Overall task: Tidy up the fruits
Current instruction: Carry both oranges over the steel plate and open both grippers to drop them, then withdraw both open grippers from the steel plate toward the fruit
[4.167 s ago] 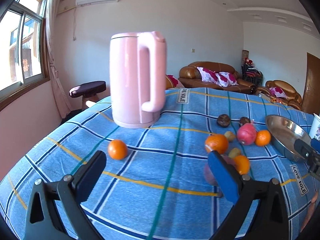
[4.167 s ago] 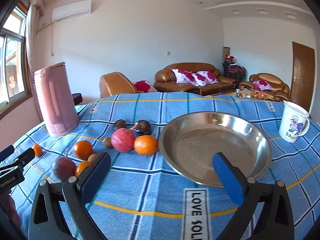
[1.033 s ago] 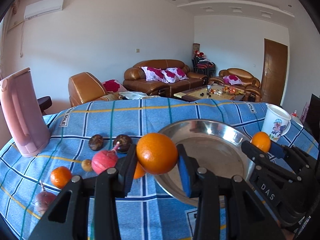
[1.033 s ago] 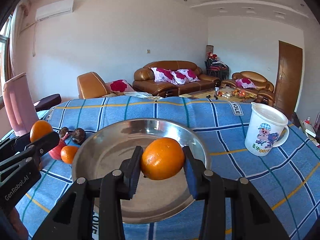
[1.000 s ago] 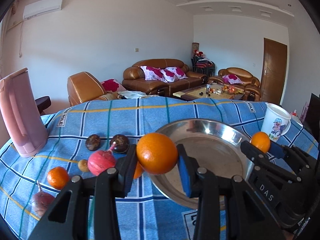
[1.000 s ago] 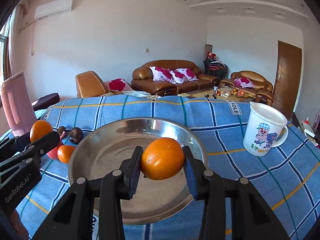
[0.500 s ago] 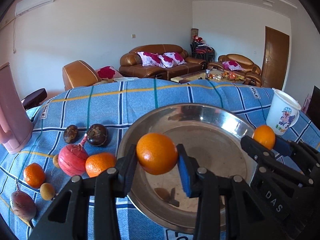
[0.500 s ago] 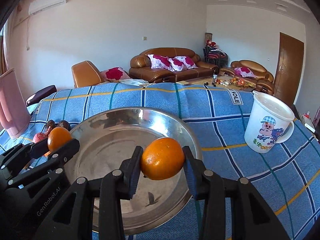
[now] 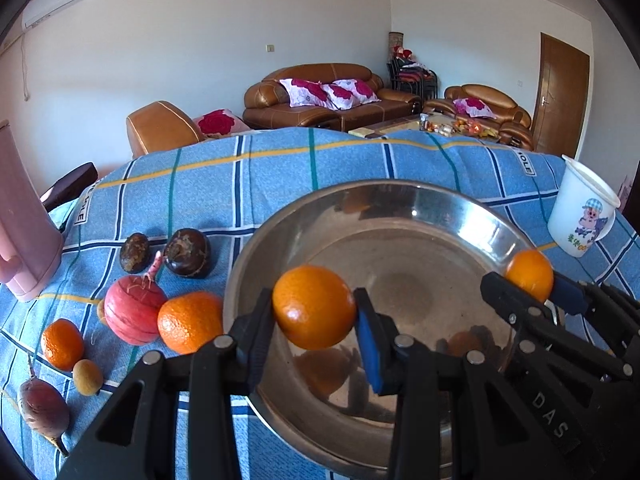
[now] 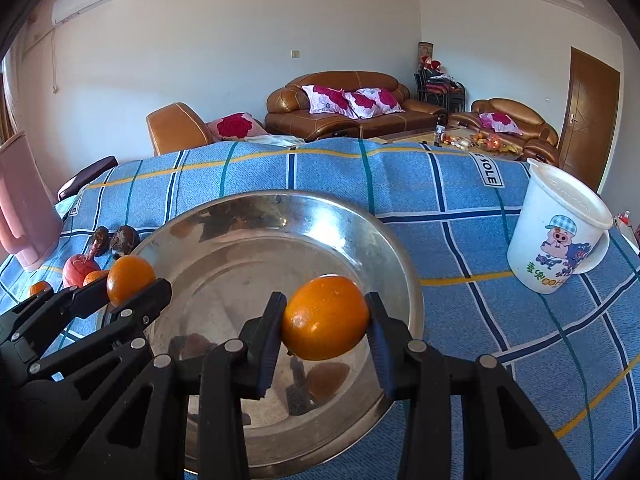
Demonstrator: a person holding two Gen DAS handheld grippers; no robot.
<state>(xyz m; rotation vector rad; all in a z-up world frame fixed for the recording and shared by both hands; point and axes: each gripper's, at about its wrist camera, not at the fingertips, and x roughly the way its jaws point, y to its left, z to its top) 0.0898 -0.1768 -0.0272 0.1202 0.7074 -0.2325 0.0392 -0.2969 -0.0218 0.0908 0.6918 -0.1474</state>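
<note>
My left gripper (image 9: 314, 312) is shut on an orange (image 9: 314, 306) and holds it just above the near left part of the steel bowl (image 9: 400, 200). My right gripper (image 10: 324, 320) is shut on another orange (image 10: 325, 317) over the bowl's (image 10: 280, 204) near right part. Each gripper also shows in the other's view, the right one (image 9: 532, 280) at the bowl's right rim and the left one (image 10: 132, 276) at its left rim. The bowl holds no fruit. Loose fruit lies left of it: an orange (image 9: 190, 322), a red pomegranate (image 9: 134, 310), two dark fruits (image 9: 187, 253).
A pink kettle (image 9: 24, 224) stands at the far left. A white cartoon mug (image 10: 560, 228) stands right of the bowl. A small orange (image 9: 62, 344), a small yellow fruit (image 9: 87, 377) and a purple fruit (image 9: 44, 408) lie near the table's left edge.
Both grippers, each holding its orange, have moved forward and down over the bowl, which looms larger. Earlier both were open and empty.
</note>
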